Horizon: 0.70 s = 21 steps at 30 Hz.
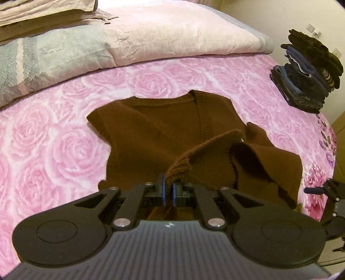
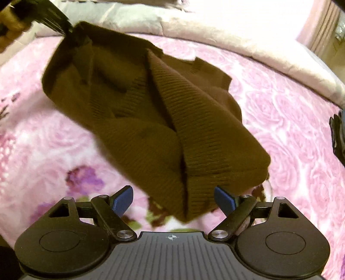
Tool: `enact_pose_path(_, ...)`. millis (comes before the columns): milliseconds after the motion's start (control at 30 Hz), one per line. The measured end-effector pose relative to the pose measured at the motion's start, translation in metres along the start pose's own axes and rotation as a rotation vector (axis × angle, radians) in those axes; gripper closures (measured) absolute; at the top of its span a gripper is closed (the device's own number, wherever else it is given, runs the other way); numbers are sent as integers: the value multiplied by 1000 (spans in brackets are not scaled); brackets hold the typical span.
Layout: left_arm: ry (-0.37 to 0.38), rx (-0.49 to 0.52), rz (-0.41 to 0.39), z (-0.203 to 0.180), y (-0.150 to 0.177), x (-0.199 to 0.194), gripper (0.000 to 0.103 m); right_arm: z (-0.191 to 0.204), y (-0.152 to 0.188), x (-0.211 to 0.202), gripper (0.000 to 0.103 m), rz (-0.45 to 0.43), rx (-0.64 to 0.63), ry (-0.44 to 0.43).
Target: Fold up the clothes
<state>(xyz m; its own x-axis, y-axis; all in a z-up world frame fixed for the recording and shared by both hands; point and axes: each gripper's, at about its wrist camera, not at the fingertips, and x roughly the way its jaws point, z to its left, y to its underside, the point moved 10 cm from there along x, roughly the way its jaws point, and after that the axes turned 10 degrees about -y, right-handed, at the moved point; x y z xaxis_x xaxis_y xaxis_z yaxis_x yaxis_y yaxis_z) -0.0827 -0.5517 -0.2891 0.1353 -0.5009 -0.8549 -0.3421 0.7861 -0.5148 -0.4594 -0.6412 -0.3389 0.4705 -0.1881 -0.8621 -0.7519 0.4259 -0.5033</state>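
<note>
A brown knit vest (image 1: 161, 129) lies on the pink rose bedsheet (image 1: 54, 140), neckline toward the far side. My left gripper (image 1: 168, 185) is shut on its ribbed hem, which rises from the bed in a fold. In the right wrist view that lifted corner of the vest (image 2: 151, 107) hangs from the left gripper (image 2: 71, 32) at the top left. My right gripper (image 2: 173, 198) is open, its blue pads (image 2: 123, 201) wide apart. The ribbed edge sags between them without being pressed. The right gripper (image 1: 319, 190) also shows at the right edge of the left wrist view.
A stack of folded dark clothes (image 1: 306, 71) sits at the bed's far right, and its edge (image 2: 338, 137) shows in the right wrist view. A folded pink and grey quilt (image 1: 151, 36) lies along the far side, with beige bedding (image 1: 43, 10) behind it.
</note>
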Motion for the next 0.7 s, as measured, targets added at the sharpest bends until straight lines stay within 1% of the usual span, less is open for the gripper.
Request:
enact_pose_path(100,2,36,-5,-3,4,0,98,-34,5,11,18,-21,194,48)
enact_pose_path(133,2,44,-4,-4,5,2,98,-39,6,15,18,-23,206,62)
enact_pose_path(167,-1,55,-5,-5,7,1,98,-42,6,20,18,-24,203,77)
enact_pose_path(200,-4,68,-8,-5,9,-1,98,-42,5,25,18,-18,170,94)
enact_pose_path(300,-11,121,-16,-9,14,-7,98,-39,1,36,19,-9,22,143)
enact_pose_path(333,-13,149,-20,-12,17,-12,98,-43,-2,34,27,-19,4,163)
enact_pose_path(367,-14,181,-25,-15,20,-16,98,-51,-4,27,74,-38,34,176)
enact_pose_path(400,-11,226,-30,-20,24,-23,99,-60,-5,18,95,-61,75,188)
enact_pose_path(500,25,375,-42,-40,47,-52,99,-89,0,-22,97,-138,247,176)
enact_pose_path(567,71,477,-30,-58,74,-79,100,-106,10,-52,98,-168,372,150)
enact_pose_path(667,113,672,25,-85,132,-114,100,-112,32,-95,98,-173,468,124)
enact_pose_path(700,117,723,52,-92,154,-121,100,-108,41,-102,98,-153,479,113)
